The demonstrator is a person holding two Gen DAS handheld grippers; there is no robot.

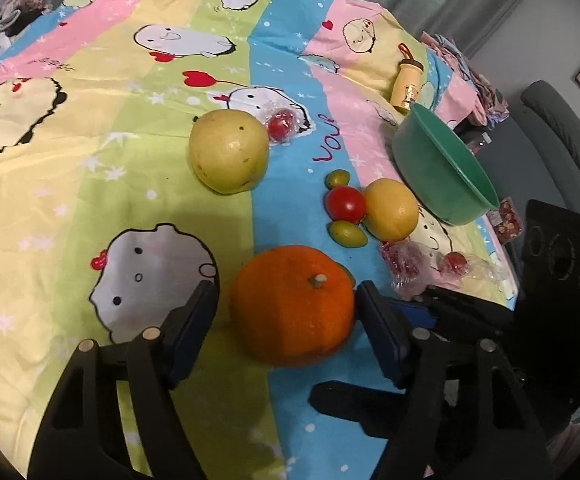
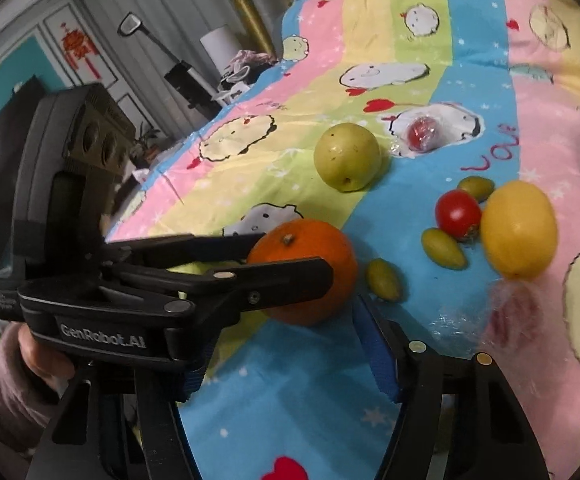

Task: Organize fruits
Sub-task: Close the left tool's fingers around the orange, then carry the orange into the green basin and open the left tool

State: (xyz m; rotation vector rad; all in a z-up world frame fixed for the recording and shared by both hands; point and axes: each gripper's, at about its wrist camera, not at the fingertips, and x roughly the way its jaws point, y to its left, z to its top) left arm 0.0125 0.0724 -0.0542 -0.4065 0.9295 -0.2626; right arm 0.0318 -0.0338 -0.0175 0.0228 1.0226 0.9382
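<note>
An orange [image 1: 292,306] lies on the cartoon-print cloth between the fingers of my left gripper [image 1: 285,308]. The right pad sits against its side, while a narrow gap shows at the left pad, so the jaws stand open around it. The right wrist view shows the left gripper [image 2: 294,254] from the side, straddling the orange [image 2: 310,276]. My right gripper [image 2: 285,364] hovers open just in front of the orange, with only cloth between its blue pads. Farther off lie a green-yellow pear [image 1: 229,151], a lemon [image 1: 390,210], a tomato [image 1: 345,204] and small green fruits [image 1: 348,233].
A green bowl [image 1: 446,168] stands tilted at the right, behind the lemon. Plastic-wrapped red fruits [image 1: 406,264] lie near the cloth's right edge, and another [image 1: 281,125] beside the pear. A yellow bottle [image 1: 408,84] lies behind the bowl. A hand [image 2: 45,360] in a pink sleeve holds the left gripper.
</note>
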